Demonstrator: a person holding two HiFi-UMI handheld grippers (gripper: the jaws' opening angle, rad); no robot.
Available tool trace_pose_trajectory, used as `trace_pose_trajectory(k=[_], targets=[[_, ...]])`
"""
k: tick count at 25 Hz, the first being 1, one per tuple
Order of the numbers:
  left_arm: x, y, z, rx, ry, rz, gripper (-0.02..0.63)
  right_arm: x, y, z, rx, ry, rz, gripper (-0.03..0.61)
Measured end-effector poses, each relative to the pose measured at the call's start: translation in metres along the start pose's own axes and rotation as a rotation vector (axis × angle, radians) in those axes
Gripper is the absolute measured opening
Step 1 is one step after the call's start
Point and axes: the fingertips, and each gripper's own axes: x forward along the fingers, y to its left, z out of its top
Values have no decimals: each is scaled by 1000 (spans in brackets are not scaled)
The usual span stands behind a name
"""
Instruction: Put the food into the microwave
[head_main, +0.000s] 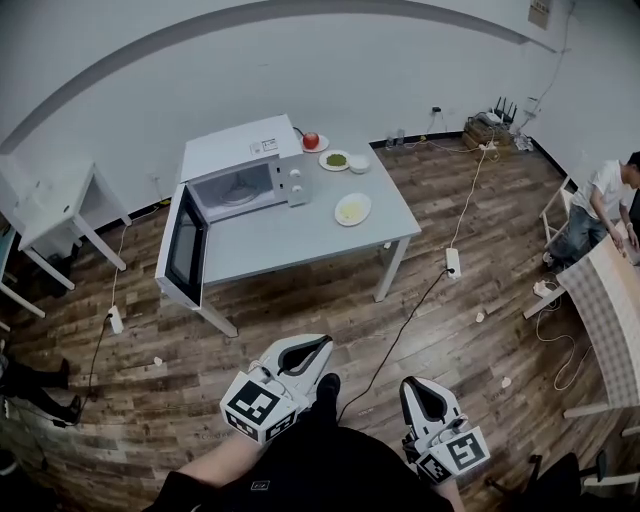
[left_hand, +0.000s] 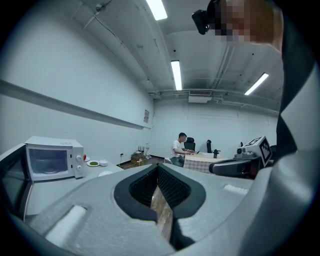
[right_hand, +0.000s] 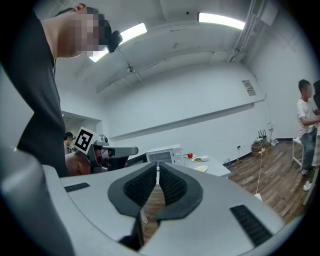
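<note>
head view, food: a plate of yellow food (head_main: 352, 209) lies on the surface (head_main: 300, 240) just right of the microwave (head_main: 245, 170), whose door (head_main: 185, 245) hangs wide open; a plate of greens (head_main: 336, 160) and a red fruit (head_main: 311, 141) sit behind.
head view, tools: the left tool (head_main: 305, 352) and right tool (head_main: 418, 395) are over the floor, well apart from the surface.
left gripper view: jaws meet at the tips, nothing between them.
right gripper view: jaws all but together, empty.
step: the approach, by my reading; no food is taken yet.
next move: likely reach the surface, spread one tool's jaws and take a plate by its rim.
</note>
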Motion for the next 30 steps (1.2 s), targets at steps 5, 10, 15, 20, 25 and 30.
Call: trace_pose_trajectory(k=[5,10,15,20,25,30], targets=[[50,66,18,-3,-2,-33,8,72,-44,17,8,15,-27,17],[83,130,35,23,-8,-28,8,143,-72,32,-16,47,-27,17],[107,174,32,11,8,-18,8,195,-91,30,-26,100,-10,17],[136,208,22,-25,35,10,8,233,-113,22,-39,144,22,17],[173,239,18,-38,58,61,8,271,-152,22,-46,156,72,17],[222,269,21,-38,78,111,8,312,-200,30,-80,154,143,17]])
